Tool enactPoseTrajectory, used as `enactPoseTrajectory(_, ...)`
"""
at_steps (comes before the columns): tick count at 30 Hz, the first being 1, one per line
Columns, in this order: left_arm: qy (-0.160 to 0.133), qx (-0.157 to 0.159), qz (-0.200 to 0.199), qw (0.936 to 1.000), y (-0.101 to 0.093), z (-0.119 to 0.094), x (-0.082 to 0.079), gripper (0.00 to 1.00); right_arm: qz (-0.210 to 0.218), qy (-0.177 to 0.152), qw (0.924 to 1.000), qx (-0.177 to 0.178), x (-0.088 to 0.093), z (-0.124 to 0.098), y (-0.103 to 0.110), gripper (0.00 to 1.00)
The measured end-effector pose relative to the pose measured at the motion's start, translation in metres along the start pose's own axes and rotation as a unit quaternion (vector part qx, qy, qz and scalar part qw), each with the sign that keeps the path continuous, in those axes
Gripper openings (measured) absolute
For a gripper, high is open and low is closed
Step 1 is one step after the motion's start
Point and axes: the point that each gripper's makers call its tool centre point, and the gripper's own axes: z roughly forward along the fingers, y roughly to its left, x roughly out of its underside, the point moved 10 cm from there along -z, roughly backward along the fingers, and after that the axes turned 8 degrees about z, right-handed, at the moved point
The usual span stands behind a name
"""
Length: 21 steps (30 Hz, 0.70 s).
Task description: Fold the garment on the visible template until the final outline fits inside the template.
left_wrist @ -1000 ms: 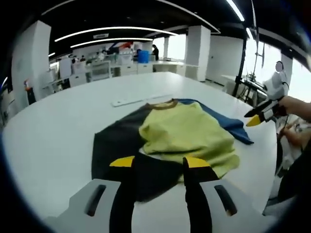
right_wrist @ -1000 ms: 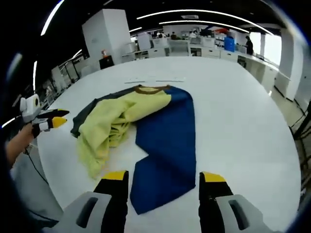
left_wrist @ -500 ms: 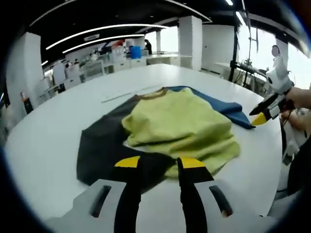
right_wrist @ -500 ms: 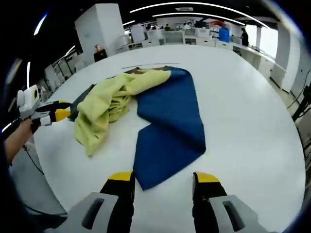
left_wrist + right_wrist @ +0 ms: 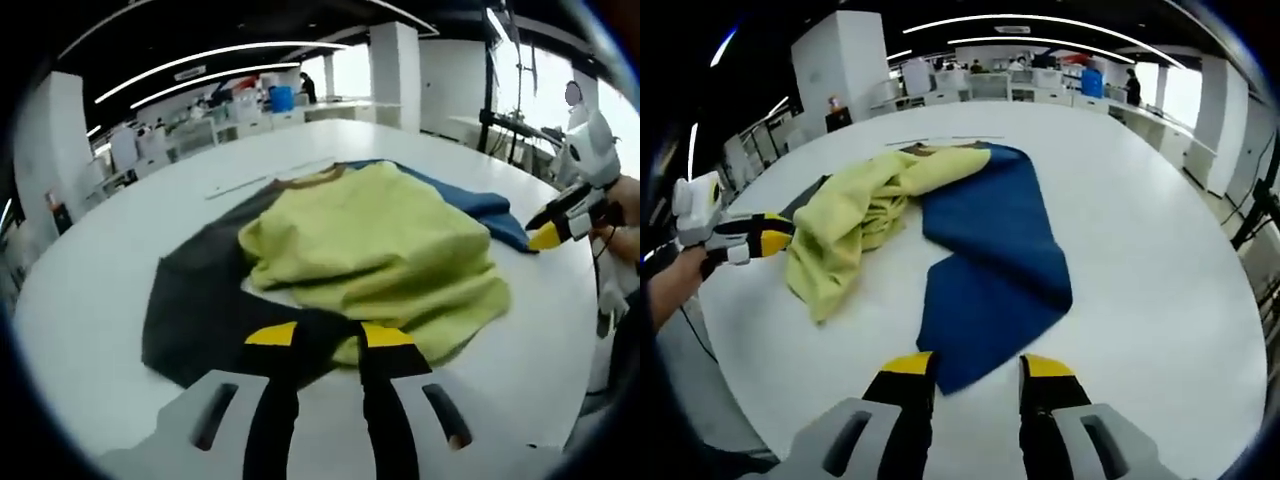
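Both tongs (image 5: 325,335) (image 5: 970,365) released, straddling garment (image 5: 370,250) hems on the tabletop (image 5: 1140,250); a shallow pinch risks slippage, bunching the yellow layer

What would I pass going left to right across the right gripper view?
The other hand-held gripper → yellow-green part of the garment → blue part of the garment → bare white table.

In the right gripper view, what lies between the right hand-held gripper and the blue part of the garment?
Only a short strip of bare white table: the blue panel's near corner almost reaches the right hand-held gripper in the right gripper view.
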Motion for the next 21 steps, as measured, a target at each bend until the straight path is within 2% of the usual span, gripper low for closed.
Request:
enactPoseTrajectory(4, 0.012, -0.018, -0.002, 0.9998, 0.004, 0.001, 0.004, 0.14, -0.019, -0.002, 0.9996, 0.022, 0.001, 0.001, 0.002, 0.24)
enactPoseTrajectory(6, 0.011, -0.018, 0.001, 0.9998, 0.004, 0.002, 0.006, 0.13, -0.019, -0.006, 0.9996, 0.021, 0.001, 0.002, 0.003, 0.22)
enactPoseTrajectory(8, 0.006, -0.024, -0.003, 0.9997, 0.005, 0.002, 0.006, 0.09, -0.014, -0.007, 0.9996, 0.023, 0.002, 0.001, 0.004, 0.14)
enactPoseTrajectory(10, 0.009, -0.037, 0.017, 0.9991, 0.005, -0.001, 0.006, 0.01, -0.016, -0.008, 0.9997, 0.018, 0.002, 0.002, 0.005, 0.09)
enactPoseTrajectory(14, 0.01, -0.041, 0.009, 0.9991, 0.006, -0.004, 0.007, 0.0, 0.005, -0.01, 0.9997, 0.02, 0.001, 0.001, 0.002, 0.06)
enactPoseTrajectory(16, 0.007, -0.044, 0.006, 0.999, 0.007, -0.007, 0.007, 0.0, 0.009, -0.011, 0.9998, 0.016, 0.002, -0.001, -0.001, 0.0)
enactPoseTrajectory(21, -0.011, -0.045, -0.023, 0.9987, 0.014, -0.017, 0.004, 0.0, 0.015, -0.02, 0.9996, 0.009, -0.001, -0.008, -0.006, 0.0)
